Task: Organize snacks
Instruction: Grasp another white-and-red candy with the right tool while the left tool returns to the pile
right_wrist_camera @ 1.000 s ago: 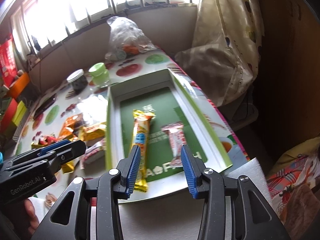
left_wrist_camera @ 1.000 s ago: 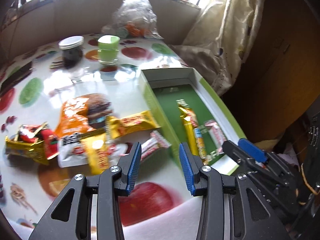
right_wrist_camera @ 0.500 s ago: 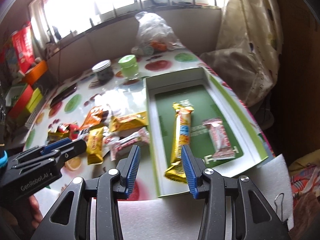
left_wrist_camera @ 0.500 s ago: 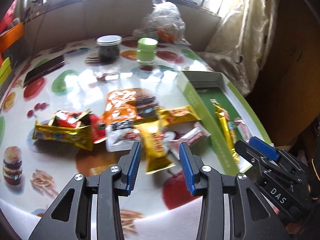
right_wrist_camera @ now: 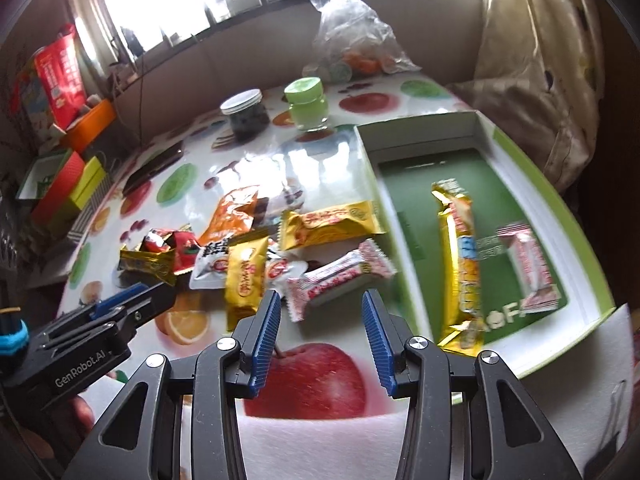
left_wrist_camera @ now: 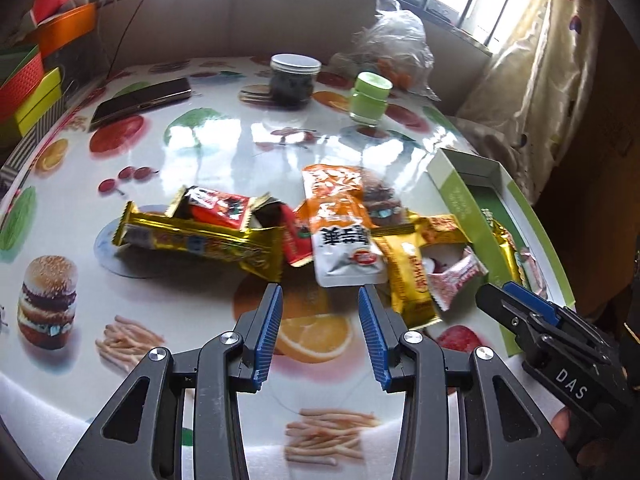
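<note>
A heap of snack packets lies on the fruit-print table: a long gold bar (left_wrist_camera: 200,240), a red packet (left_wrist_camera: 218,208), an orange-white pouch (left_wrist_camera: 344,232), yellow packets (right_wrist_camera: 245,276) and a pink-white wafer (right_wrist_camera: 340,276). A green and white box (right_wrist_camera: 404,248) on the right holds a gold bar (right_wrist_camera: 460,256) and a pink wafer (right_wrist_camera: 528,268). My left gripper (left_wrist_camera: 320,304) is open and empty, just short of the heap. My right gripper (right_wrist_camera: 320,308) is open and empty, close in front of the pink-white wafer.
A dark jar (left_wrist_camera: 294,80), a green jar (left_wrist_camera: 370,98) and a plastic bag (left_wrist_camera: 392,40) stand at the table's far side. A phone (left_wrist_camera: 140,100) lies far left. Coloured boxes (right_wrist_camera: 68,184) sit off the left edge. A curtain (right_wrist_camera: 536,60) hangs on the right.
Both grippers have swung left, away from the box and toward the snack heap. Both stay open and empty.
</note>
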`<act>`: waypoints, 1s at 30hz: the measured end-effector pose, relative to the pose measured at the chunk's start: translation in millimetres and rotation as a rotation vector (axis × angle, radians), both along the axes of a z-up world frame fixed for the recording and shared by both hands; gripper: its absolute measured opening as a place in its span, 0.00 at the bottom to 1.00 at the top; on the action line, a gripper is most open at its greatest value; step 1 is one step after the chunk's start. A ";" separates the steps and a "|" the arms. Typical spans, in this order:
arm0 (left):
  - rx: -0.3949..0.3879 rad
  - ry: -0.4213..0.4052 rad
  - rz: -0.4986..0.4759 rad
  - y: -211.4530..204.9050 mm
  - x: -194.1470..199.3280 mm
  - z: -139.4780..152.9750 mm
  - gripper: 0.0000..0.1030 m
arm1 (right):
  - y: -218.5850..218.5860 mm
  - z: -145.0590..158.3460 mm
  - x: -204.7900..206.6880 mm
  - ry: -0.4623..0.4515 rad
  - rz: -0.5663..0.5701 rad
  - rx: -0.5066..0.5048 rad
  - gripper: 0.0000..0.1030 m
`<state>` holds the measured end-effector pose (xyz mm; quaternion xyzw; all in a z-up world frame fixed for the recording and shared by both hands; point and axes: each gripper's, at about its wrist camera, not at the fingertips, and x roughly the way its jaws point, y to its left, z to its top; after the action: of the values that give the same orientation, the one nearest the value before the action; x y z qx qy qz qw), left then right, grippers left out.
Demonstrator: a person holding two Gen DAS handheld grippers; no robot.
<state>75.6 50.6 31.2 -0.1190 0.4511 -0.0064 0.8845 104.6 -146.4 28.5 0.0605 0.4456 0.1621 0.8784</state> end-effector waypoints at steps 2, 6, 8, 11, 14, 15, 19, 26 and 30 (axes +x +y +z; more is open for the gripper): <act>-0.004 0.004 0.019 8.1 0.0 -2.6 0.40 | 2.5 -3.6 5.0 0.012 -0.016 0.013 0.41; -0.013 0.009 0.037 16.7 -1.4 -6.7 0.40 | 2.5 -10.0 14.4 0.039 -0.064 0.037 0.41; -0.018 0.011 0.038 18.9 -1.3 -8.6 0.40 | 3.6 -12.0 17.2 0.037 -0.086 0.032 0.41; -0.023 0.016 0.036 19.6 0.2 -10.8 0.40 | 5.8 -15.5 22.2 0.048 -0.103 0.026 0.41; -0.030 0.020 0.035 19.9 0.3 -12.7 0.40 | 8.8 -18.5 27.7 0.050 -0.116 0.010 0.41; -0.031 0.020 0.034 19.8 0.2 -12.9 0.40 | 9.6 -19.2 29.4 0.050 -0.122 0.007 0.41; -0.040 0.025 0.023 19.1 1.9 -14.6 0.40 | 15.5 -20.4 37.5 0.044 -0.136 -0.018 0.41; -0.044 0.026 0.021 19.0 3.4 -14.4 0.40 | 32.0 -26.0 37.2 0.015 -0.106 -0.153 0.37; -0.045 0.026 0.016 17.1 4.4 -14.3 0.40 | 31.0 -27.7 35.0 0.008 -0.101 -0.189 0.30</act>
<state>80.0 67.7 16.9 -0.1424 0.4613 -0.0080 0.8757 139.6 -115.5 0.8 0.0003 0.4586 0.0748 0.8855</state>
